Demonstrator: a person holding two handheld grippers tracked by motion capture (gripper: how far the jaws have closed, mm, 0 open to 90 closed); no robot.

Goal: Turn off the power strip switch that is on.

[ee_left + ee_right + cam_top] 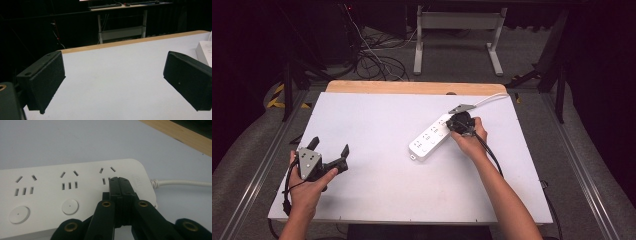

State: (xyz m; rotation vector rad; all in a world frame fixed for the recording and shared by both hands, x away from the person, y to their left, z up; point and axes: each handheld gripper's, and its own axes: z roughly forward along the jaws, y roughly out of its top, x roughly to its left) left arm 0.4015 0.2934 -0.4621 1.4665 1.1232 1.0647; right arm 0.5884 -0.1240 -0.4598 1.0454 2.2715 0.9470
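Observation:
A white power strip [430,138] lies slanted on the white table [372,115], right of centre, and its white cable [490,99] runs off toward the far right edge. My right gripper [452,126] is held over the strip's cable end. In the right gripper view the jaws are shut together with nothing between them. Their tip [119,180] is at the last socket of the power strip [50,192], covering the spot below it. Two round buttons [70,206] show beside the jaws. My left gripper [330,147] rests open at the front left, with bare table between its pads [47,75].
A wooden strip [412,87] borders the table's far edge. Beyond it stand a white desk frame [457,30] and tangled floor cables [372,57]. The strip's corner [205,51] shows at the right of the left gripper view.

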